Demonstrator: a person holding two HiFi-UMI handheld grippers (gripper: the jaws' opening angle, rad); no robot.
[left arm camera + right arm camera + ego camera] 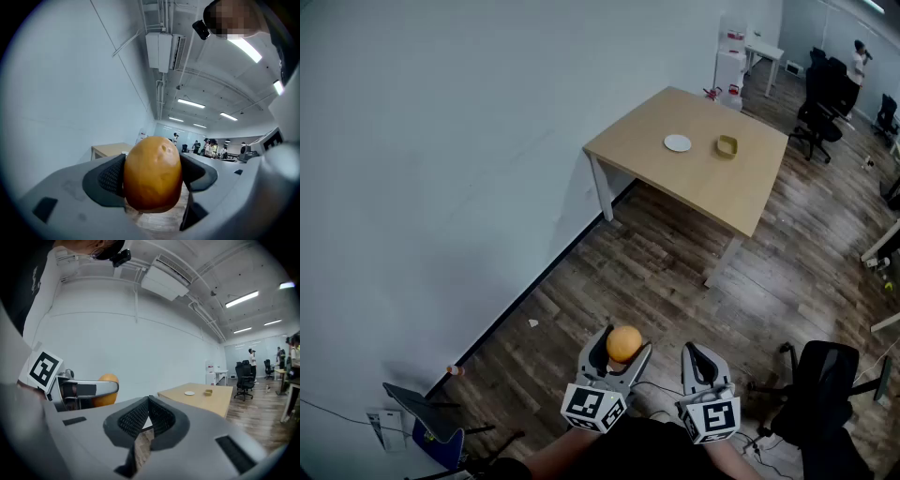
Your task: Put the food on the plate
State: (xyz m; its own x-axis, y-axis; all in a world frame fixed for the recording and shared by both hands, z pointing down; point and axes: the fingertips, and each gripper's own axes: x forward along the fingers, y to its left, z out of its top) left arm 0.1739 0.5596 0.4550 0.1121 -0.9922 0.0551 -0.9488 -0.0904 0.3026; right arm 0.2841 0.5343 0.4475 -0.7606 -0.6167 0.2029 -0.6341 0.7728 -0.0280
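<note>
My left gripper is shut on a round orange food item, held over the wooden floor far from the table. In the left gripper view the orange food fills the gap between both pads. My right gripper is beside it, shut with nothing between its fingers; its pads meet in the right gripper view, where the orange food shows at the left. A small white plate lies on the wooden table far ahead, with a yellow bowl to its right.
A white wall runs along the left. A black office chair stands at my right, and more chairs are beyond the table. A white cabinet is behind the table. A person stands in the far corner.
</note>
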